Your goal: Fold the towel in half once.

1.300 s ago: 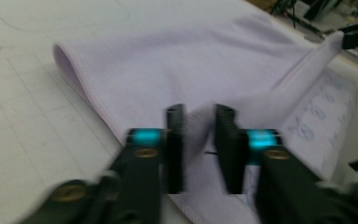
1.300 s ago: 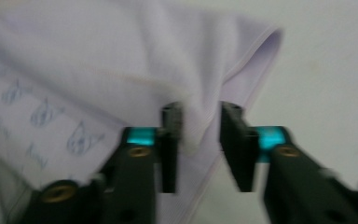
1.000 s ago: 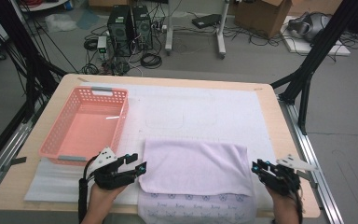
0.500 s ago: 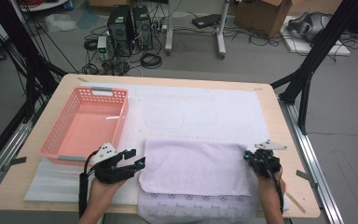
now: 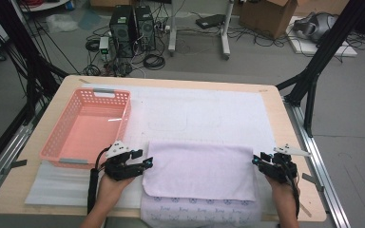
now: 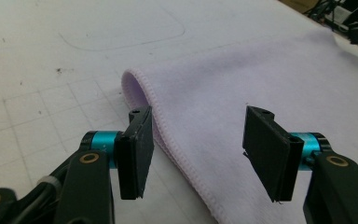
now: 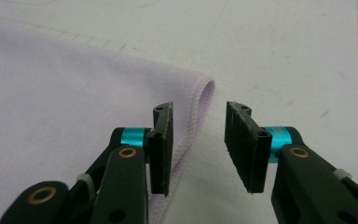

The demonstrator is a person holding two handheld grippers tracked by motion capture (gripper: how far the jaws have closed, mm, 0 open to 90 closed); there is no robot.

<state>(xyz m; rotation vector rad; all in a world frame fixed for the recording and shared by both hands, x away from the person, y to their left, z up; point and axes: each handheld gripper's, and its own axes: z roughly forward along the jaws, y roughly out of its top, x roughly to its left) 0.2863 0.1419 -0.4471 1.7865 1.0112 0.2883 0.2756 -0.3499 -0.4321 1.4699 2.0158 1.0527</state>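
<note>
On the near half of the desk (image 5: 285, 114), a folded lilac towel (image 5: 199, 171) is laid flat on a white mat (image 5: 204, 114), with a pink basket (image 5: 88, 128) well apart to its left. The left gripper (image 6: 198, 144) is held wide open over the towel's left folded edge, nothing being pinched. The right gripper (image 7: 198, 144) is seen with its jaws just opened, parted to a middling gap, the towel's right hemmed edge lying below them, unclamped.
</note>
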